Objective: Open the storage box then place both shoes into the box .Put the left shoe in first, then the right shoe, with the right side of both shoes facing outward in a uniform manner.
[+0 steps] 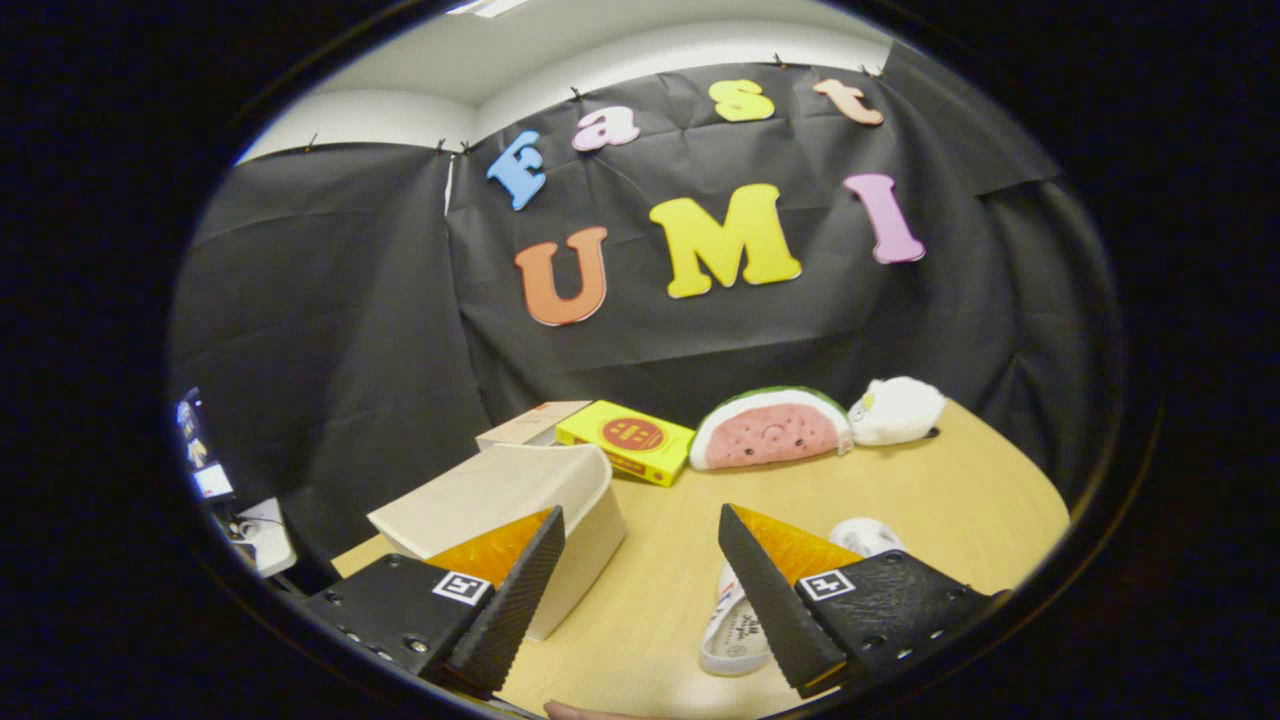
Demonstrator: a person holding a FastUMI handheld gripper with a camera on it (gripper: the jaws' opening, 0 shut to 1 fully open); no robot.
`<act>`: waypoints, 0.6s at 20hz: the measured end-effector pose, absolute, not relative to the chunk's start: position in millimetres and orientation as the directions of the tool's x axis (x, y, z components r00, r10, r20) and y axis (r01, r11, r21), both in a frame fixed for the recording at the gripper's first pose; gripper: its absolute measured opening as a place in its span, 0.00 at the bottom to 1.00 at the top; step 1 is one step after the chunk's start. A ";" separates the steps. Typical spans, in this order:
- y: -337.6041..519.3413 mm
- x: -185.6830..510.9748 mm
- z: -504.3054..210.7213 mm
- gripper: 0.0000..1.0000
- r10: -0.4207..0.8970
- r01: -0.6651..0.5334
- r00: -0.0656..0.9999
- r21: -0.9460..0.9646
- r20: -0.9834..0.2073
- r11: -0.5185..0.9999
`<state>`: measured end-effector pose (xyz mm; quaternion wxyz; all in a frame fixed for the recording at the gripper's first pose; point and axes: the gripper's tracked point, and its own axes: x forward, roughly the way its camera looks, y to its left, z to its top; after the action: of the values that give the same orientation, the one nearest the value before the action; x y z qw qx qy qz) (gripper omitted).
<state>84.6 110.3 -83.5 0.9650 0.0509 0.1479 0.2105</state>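
My gripper (640, 600) hangs open above the wooden table (960, 500), with only bare tabletop between its fingers. A beige storage box (520, 500) stands behind and just ahead of the left finger, its lid resting tilted on top. A white shoe (735, 625) with dark lettering lies on its side partly behind the right finger; its toe (865, 535) shows past that finger. Whether a second shoe lies there I cannot tell.
Beyond the box lie a yellow box with a red emblem (628, 440) and a pale flat carton (530, 422). A watermelon-slice plush (770, 428) and a white plush (897, 410) sit at the back near the black cloth wall. A fingertip (580, 711) shows below the fingers.
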 end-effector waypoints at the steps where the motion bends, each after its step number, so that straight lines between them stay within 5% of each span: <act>1: 122.7 92.4 -89.7 0.96 0.464 -0.421 0.837 0.201 -0.289 0.885; 8: 189.4 136.3 -117.6 0.94 0.702 -0.510 0.605 0.494 -0.375 0.704; 12: 208.4 155.7 -137.9 0.94 0.788 -0.455 0.482 0.659 -0.383 0.599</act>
<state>155.7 208.4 -137.9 0.8260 0.2426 0.3426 0.3762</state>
